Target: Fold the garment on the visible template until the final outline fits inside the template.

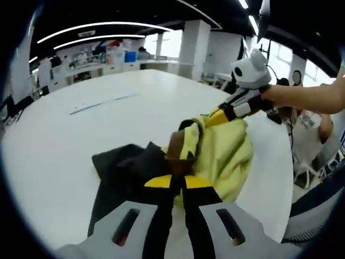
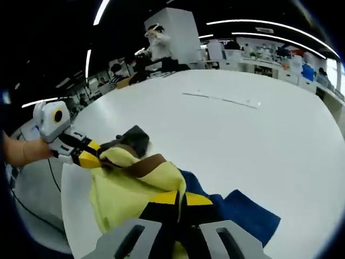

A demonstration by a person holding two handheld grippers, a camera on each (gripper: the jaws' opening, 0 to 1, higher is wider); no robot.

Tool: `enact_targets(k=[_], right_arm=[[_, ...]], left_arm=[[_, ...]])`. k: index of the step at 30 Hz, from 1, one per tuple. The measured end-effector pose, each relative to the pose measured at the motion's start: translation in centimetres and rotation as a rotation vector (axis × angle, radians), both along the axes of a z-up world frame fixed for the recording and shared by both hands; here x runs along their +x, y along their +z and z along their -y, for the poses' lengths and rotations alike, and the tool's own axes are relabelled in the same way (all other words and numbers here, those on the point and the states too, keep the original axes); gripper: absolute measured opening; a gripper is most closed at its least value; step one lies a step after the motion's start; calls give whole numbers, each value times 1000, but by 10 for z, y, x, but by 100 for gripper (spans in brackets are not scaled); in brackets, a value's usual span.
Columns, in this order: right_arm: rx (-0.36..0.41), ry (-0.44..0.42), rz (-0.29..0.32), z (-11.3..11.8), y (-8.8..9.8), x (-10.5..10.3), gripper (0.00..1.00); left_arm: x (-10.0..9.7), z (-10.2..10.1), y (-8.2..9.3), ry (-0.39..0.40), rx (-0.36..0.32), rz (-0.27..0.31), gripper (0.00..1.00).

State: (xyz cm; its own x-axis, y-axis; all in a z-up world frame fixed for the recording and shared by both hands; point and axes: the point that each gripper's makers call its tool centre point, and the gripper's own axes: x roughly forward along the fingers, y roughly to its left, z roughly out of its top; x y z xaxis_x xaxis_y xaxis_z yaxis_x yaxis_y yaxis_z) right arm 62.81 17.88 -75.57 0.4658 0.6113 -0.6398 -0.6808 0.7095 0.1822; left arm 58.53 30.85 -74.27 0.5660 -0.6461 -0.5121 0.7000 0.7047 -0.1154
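On the white table, the yellow-and-navy garment is clenched by both grippers — left gripper, right gripper — and held lifted.

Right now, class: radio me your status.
Left gripper and right gripper shut on garment. Garment bunched, lifted off table. Nothing in the way.

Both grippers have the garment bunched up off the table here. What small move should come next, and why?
Probably draw the left gripper and right gripper apart to stretch the yellow garment flat above the white table. Both are shut on its brown-trimmed edge, and the cloth hangs crumpled between them.
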Motion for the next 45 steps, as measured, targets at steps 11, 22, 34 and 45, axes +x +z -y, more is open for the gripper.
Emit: enact_targets(k=[11,22,34,45], right_arm=[[7,3,90,-1,28,-6,0],[107,-78,152,-2,70,-5,0],[181,-188,224,-2,110,18,0],[186,-320,301,3,125,61,0]], left_arm=[[-4,-8,37,26,-69,66,3],[8,-7,87,65,-149,173,2],[58,-9,128,241,-303,198,0],[116,-4,139,342,-311,272,0]])
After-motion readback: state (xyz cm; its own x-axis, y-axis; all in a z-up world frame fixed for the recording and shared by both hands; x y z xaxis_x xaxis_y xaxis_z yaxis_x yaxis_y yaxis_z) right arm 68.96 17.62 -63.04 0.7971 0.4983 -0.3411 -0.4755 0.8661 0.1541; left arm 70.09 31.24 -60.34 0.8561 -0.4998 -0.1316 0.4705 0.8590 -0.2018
